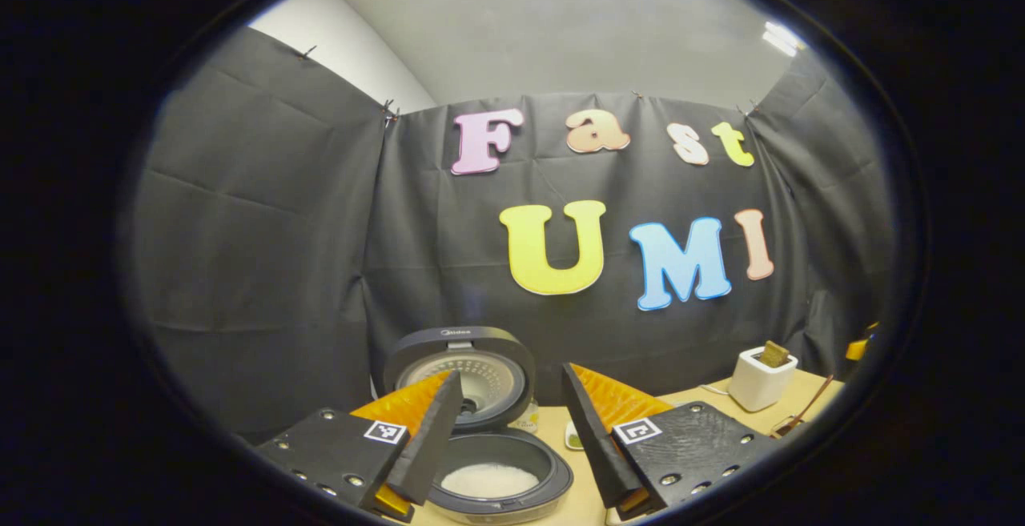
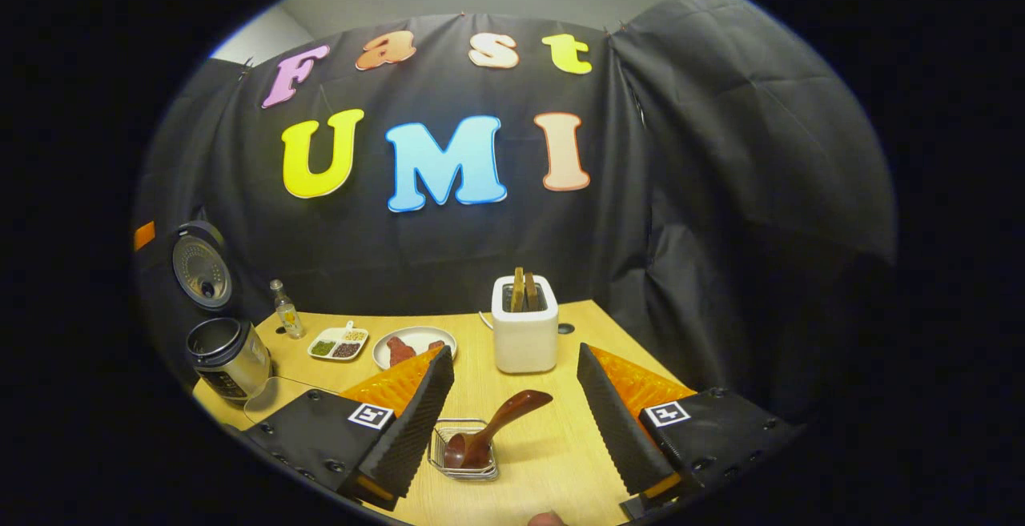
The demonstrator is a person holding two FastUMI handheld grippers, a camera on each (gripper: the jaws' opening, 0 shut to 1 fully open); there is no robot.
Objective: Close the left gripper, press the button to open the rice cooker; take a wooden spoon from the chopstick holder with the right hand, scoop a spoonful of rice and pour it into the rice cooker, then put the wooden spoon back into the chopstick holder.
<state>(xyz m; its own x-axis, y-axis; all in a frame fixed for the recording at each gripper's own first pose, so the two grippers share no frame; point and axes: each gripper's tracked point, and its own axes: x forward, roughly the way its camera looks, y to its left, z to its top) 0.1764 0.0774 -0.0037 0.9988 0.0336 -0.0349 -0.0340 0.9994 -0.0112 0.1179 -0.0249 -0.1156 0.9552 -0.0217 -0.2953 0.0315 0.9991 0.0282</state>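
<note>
So your job looks close to finished: the rice cooker stands open, its lid tipped up and back, and white rice lies in the bottom of its pot, so the button press and the pour seem to be done. In the right gripper view the wooden spoon rests with its bowl down in the small wire holder, handle leaning up and to the right, which I take to be the chopstick holder; if so, the return is made too and nothing is left but to draw your hands away. Your right gripper hangs just above and around that holder with its jaws spread wide, touching neither spoon nor wire. Your left gripper hovers over the open cooker, jaws also wide apart and holding nothing. Everything sits on a pale wooden table. On it, behind the spoon, stands a white toaster with two slices in it; to its left are a plate of reddish food, a small divided dish of grains and a little bottle. Black cloth walls the booth on three sides, with a grey ceiling and a light panel above.
</note>
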